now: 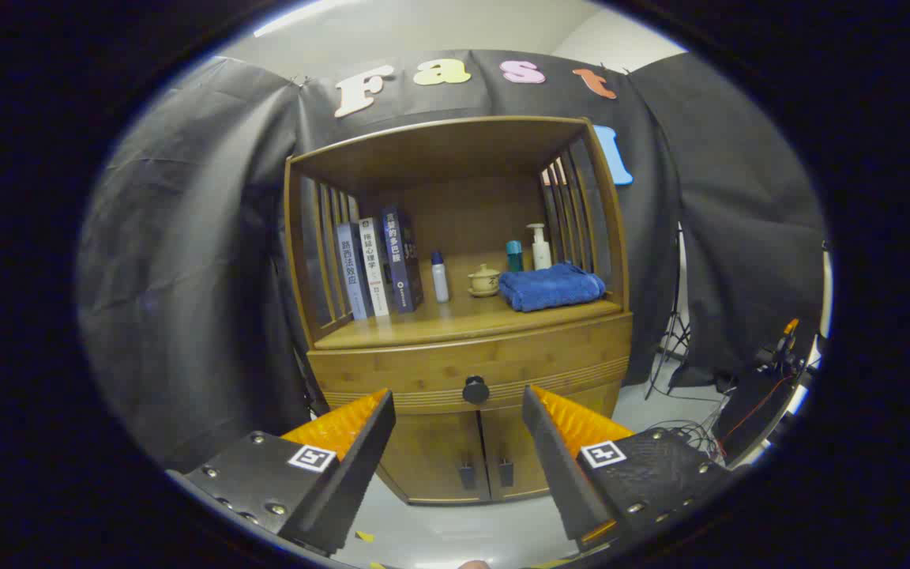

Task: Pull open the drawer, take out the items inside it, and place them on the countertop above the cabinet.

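Note:
A wooden cabinet [455, 356] stands ahead of me against the black cloth. Its drawer [423, 367] is shut, with a round dark knob [475, 390] at the middle of its front. The countertop [455, 320] above the drawer forms the floor of an open shelf. My gripper [459, 399] is open, its two fingers spread wide. The knob sits beyond the fingertips and between them, some way off. What lies inside the drawer is hidden.
On the countertop stand three books [380, 269] at the left, a small white bottle [440, 278], a lidded cup [484, 280], a teal bottle [513, 255], a pump bottle [540, 246] and a folded blue towel [551, 286]. Two lower doors [463, 454] sit under the drawer. A tripod [672, 348] and cables [708, 427] stand at the right.

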Tool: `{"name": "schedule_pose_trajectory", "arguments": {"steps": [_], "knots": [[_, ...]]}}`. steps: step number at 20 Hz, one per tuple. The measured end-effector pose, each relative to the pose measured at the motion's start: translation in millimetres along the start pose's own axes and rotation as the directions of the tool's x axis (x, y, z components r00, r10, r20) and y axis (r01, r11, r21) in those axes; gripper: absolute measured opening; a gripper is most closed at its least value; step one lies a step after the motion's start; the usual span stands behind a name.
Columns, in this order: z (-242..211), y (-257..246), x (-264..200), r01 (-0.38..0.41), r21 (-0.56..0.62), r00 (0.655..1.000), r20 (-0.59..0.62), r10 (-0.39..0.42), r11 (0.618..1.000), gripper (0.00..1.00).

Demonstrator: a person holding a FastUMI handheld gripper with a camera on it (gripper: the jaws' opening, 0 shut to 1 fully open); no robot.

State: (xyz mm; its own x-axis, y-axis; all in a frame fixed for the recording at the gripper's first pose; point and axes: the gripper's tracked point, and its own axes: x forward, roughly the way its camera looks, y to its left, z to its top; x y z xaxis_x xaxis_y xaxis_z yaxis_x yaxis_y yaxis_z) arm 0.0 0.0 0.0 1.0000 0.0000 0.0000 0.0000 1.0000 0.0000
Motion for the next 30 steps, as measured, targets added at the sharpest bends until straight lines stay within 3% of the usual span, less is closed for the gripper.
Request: {"name": "schedule_pose_trajectory", "arguments": {"steps": [23,30], "knots": [[-22.6,-8.8,8.8,0.012,-0.022,1.0,-0.021,-0.013,1.0,0.97],[-19.3,-8.6,43.2,-0.008,-0.003,1.0,0.01,0.008,1.0,0.97]]}}
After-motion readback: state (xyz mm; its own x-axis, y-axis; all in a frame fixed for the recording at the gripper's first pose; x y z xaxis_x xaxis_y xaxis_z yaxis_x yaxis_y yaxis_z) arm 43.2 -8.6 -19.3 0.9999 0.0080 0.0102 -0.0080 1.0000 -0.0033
